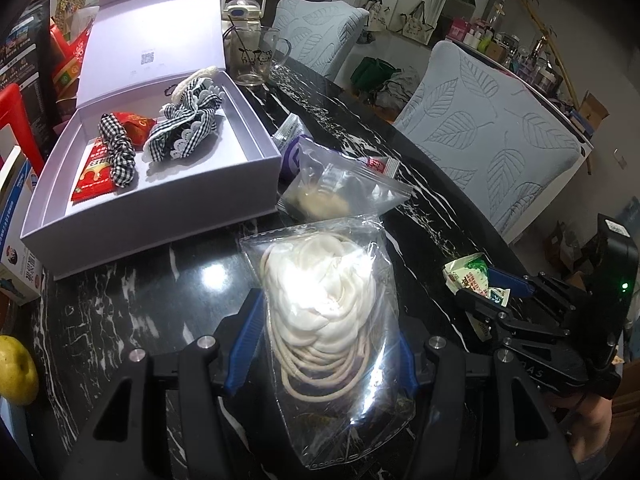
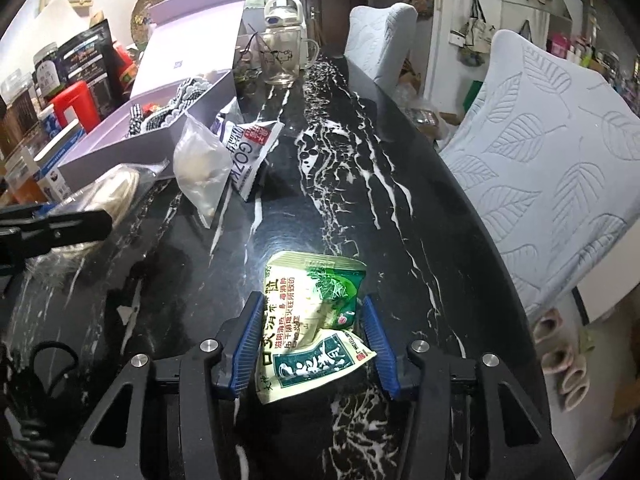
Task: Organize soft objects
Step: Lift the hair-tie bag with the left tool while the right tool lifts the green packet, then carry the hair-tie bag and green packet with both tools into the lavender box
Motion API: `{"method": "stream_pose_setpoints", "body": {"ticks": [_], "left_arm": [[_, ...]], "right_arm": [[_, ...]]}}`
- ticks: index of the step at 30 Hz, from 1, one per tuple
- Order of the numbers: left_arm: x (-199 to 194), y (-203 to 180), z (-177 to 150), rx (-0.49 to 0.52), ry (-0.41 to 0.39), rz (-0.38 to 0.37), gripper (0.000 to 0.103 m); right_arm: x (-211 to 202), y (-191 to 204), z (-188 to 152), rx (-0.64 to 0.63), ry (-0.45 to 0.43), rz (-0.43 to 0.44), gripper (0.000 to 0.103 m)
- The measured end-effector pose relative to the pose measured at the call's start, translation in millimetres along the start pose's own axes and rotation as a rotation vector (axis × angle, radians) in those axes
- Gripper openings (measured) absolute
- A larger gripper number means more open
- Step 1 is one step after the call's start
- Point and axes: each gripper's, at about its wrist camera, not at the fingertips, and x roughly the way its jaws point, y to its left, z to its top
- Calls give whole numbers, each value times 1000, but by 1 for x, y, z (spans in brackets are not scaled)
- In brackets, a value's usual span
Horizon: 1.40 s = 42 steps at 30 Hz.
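This is a lived-in home dining room. Leaf-quilted chairs flank a black marble table. Tote bags hang behind.

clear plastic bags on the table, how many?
2. One clear bag of white cord sits between the left gripper jaws. A second clear bag lies just beyond it, against the open box. Others may be hidden behind the box.

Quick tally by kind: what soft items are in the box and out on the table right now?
Checked fabric scrunchies in the white box: 2 (small, lace-trimmed)
Red packets in box: 2
Clear zip bags on table: 2
Printed sachets outside box: 4
Total: 10
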Motion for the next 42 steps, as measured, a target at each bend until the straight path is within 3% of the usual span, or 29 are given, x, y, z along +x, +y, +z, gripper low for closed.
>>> {"method": "stream_pose_setpoints", "body": {"ticks": [13, 18, 33, 42], "left_arm": [[-9, -7, -15, 2, -5, -8, 57], [-23, -6, -16, 0, -31, -9, 57], [-85, 19, 10, -1, -233, 70, 57], [-120, 39, 49, 15, -375, 129, 57]], "right_arm": [[-22, 12, 0, 29, -46, 159, 49], [-34, 22, 9, 40, -70, 295, 49], [-62, 69, 67, -65, -233, 434, 49], [-75, 92, 112, -138, -317, 447, 49]]}}
